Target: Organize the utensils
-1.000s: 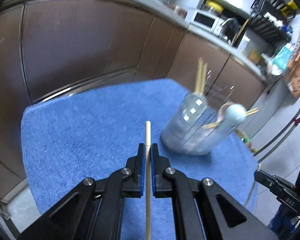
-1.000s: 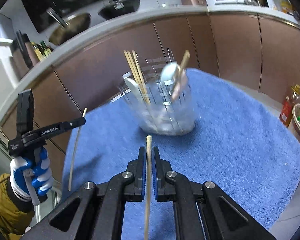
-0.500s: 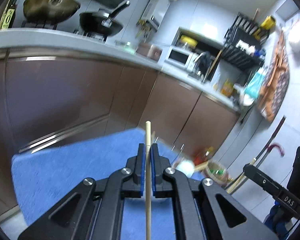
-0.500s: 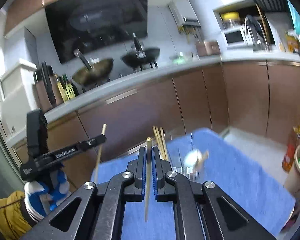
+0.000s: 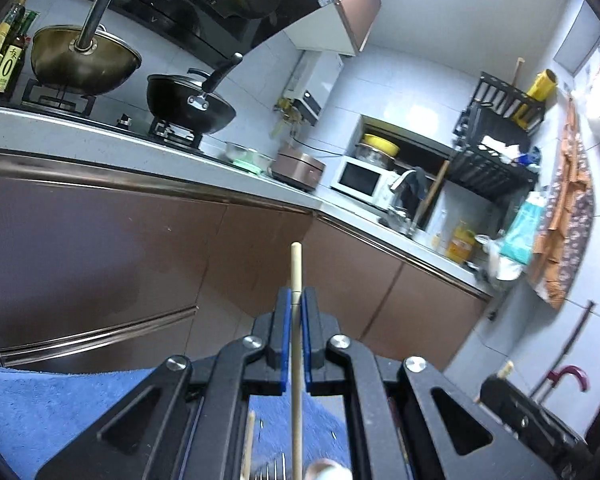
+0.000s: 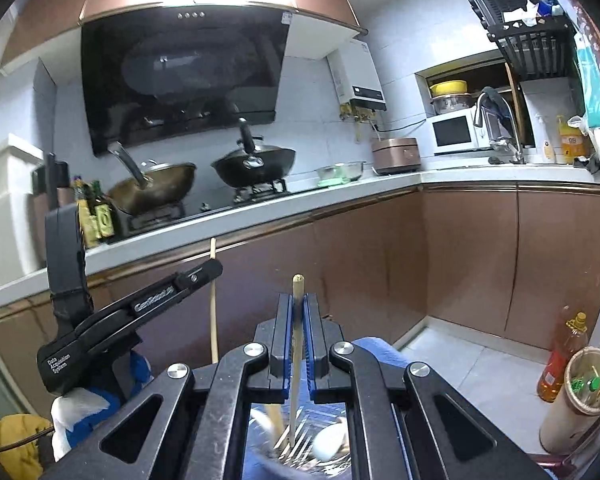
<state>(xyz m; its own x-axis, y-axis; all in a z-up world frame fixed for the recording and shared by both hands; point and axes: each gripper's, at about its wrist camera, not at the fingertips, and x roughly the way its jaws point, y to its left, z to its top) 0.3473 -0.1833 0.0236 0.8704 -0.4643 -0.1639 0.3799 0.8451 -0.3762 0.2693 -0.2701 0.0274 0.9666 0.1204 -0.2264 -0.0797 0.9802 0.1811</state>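
Both grippers are being lifted and tipped up vs a sec ago: the blue mat (image 5: 40, 404) was filling the views w/ the clear utensil holder in the middle, and now mostly kitchen cabinets and the stove are being seen, w/ the holder (image 6: 300, 452) just peeking at the bottom edge of the right wrist view, under the gripper.

Left gripper (image 5: 295, 300) is being kept clamped on a wooden chopstick (image 5: 296, 344), stick held upright between the blue pads, top end poking out above them. Same deal on the right: right gripper (image 6: 297, 308) is being held shut on a second chopstick (image 6: 297, 344), lower end hanging down toward the holder. From the right cam, the left gripper's stick is being seen dangling off to the side, well apart from the other one.

Meaning for the task, imo: pickup part is done for both sticks, and they're being carried up over the holder's rim. Prob next is lowering them in, nothing is being dropped in yet tho.
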